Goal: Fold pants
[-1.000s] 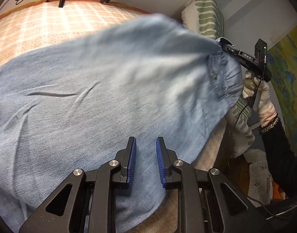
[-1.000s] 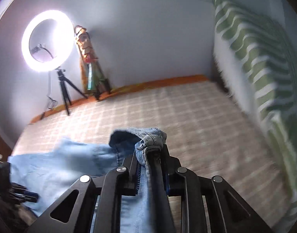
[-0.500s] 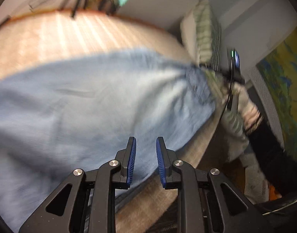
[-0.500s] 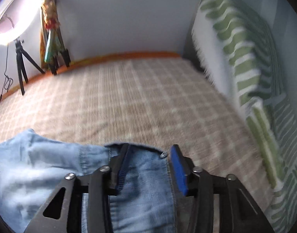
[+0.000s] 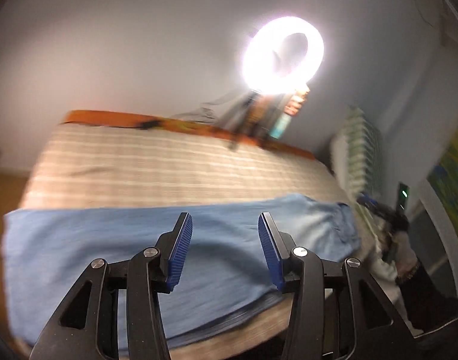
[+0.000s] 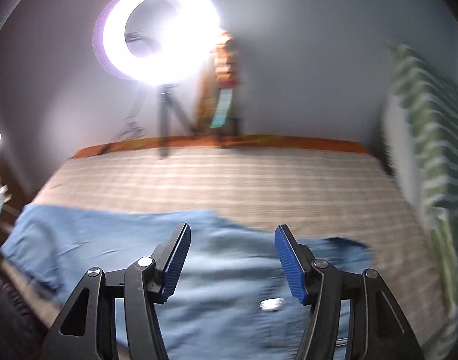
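Note:
Light blue denim pants (image 5: 139, 240) lie flat along the near edge of the bed, folded lengthwise into a long strip. In the right wrist view the pants (image 6: 223, 294) spread under the fingers, with a metal button (image 6: 271, 304) showing. My left gripper (image 5: 225, 252) is open and empty, raised above the pants. My right gripper (image 6: 232, 265) is open and empty, above the waist end. Both views are motion-blurred.
The bed has a beige checked cover (image 5: 169, 168) with an orange far edge (image 6: 289, 142). A lit ring light on a tripod (image 6: 160, 30) stands behind it. A green-striped pillow (image 6: 429, 138) is at the right. The person's right hand (image 5: 391, 240) shows beside the bed.
My right gripper let go of the waistband and opened. My left gripper opened wider. Both lifted and tilted up, and the pants now lie flat on the bed.

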Demonstrator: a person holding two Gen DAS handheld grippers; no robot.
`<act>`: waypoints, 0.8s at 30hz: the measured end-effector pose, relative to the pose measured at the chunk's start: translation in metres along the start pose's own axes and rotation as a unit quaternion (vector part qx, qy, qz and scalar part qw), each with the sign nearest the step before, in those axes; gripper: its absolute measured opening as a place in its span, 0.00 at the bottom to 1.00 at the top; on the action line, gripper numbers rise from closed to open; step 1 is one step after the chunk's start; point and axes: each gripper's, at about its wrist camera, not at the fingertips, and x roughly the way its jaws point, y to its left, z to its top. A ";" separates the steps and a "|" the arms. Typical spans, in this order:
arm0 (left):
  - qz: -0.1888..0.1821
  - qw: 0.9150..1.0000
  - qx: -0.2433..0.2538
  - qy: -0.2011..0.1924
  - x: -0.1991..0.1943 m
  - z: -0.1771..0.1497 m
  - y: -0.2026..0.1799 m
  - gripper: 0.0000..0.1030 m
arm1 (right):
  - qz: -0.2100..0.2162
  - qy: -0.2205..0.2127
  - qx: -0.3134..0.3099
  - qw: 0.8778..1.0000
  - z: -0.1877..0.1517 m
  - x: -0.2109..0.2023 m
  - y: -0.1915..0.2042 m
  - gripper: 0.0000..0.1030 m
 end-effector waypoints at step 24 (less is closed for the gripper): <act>0.097 0.923 -0.368 -0.058 -0.049 -0.188 0.230 0.43 | 0.202 0.106 -0.222 0.948 -0.087 0.057 0.193 0.62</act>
